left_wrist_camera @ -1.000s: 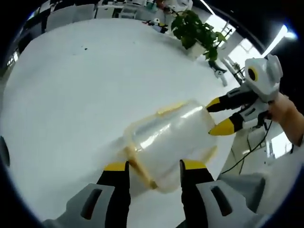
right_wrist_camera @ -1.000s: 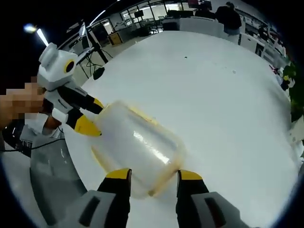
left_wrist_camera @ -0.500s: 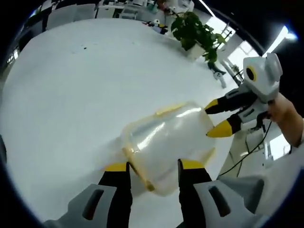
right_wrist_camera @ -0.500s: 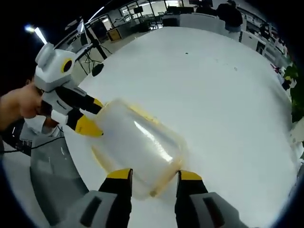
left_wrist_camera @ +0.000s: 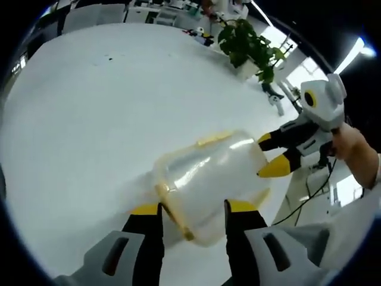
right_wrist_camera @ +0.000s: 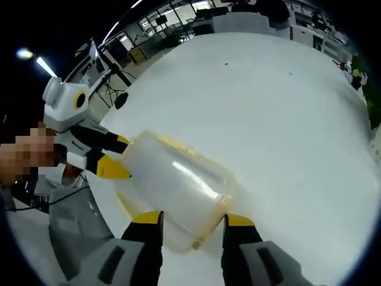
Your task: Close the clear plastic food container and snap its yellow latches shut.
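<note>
Container (left_wrist_camera: pixel 208 182) sits on the white table (left_wrist_camera: pixel 89 107) w/ a gripper at each end. In the left gripper view it's just past the tips, running from 6 o'clock up toward 2. The left gripper (left_wrist_camera: pixel 191 210) has its jaws spread w/ the near end of the box between them; can't tell if the pads actually touch the plastic, so I won't call it a grip. The right gripper (left_wrist_camera: pixel 268 156) comes in at 3 o'clock, jaws parted, yellow tips at the far end of the box. Same story in the right gripper view: box (right_wrist_camera: pixel 175 190) at 6–7 o'clock, right gripper (right_wrist_camera: pixel 191 217) spread around its near end, left gripper (right_wrist_camera: pixel 116 158) at 9 o'clock w/ one tip against the box and the other just beside it.

Tip for this step imo: get the lid seated flat all round before going for a latch, then press each latch (left_wrist_camera: pixel 172 205) down w/ one tip while the other gripper braces the opposite end, or the box prob just skids, table looks slick. Can't tell which latches are already snapped.

Materials: box is cloudy see-thru plastic, rounded corners, glossy w/ bright streaks on top. Yellow trim runs along the rim, another latch strip (left_wrist_camera: pixel 214 138) on the far long side. Table is matte white, smooth. Leafy potted plant (left_wrist_camera: pixel 247 42) at 1 o'clock, well apart from everything.
</note>
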